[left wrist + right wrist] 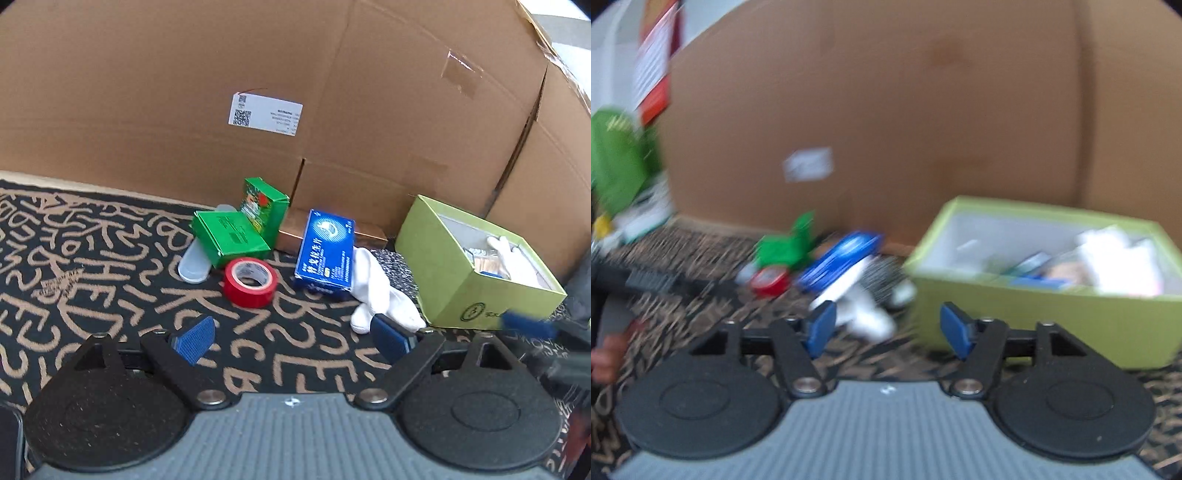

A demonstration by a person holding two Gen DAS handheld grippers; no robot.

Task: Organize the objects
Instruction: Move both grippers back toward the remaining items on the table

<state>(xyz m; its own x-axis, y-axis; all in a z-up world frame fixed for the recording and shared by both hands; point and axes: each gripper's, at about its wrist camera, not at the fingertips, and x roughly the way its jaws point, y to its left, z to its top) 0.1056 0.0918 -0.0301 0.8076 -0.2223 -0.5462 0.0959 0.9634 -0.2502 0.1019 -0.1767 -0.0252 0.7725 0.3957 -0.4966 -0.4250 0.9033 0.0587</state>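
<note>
Inventory as I logged it from the remote station:

Left gripper (291,339): I held it above the patterned rug (92,266), spread wide, nothing between its blue pads (195,338).

Right gripper (888,328): its pads stood apart with nothing between them; its own view was badly smeared, so I read little detail there. Its blurred tip showed at the right edge of the left wrist view.

Lime-green box (476,291): it sat open on the rug toward the right, close to the cardboard wall (184,74). Inside I saw something white and a few small packets; I could not tell them apart.

White sock (376,291): it lay on the rug just left of the green box, touching the blue carton (325,254), which stood tilted on its edge.

Red tape roll (251,277): it lay on the rug, left of the blue carton, in front of the green cartons.

Green cartons, two: one flat (229,236), one upright (262,206) behind it, touching, near the foot of the cardboard wall.

Clear plastic case (192,266): it was partly hidden under the flat green carton.

Copper-coloured box (291,230): it rested against the wall, behind the blue carton.

White label (266,114): it was stuck on the cardboard wall
</note>
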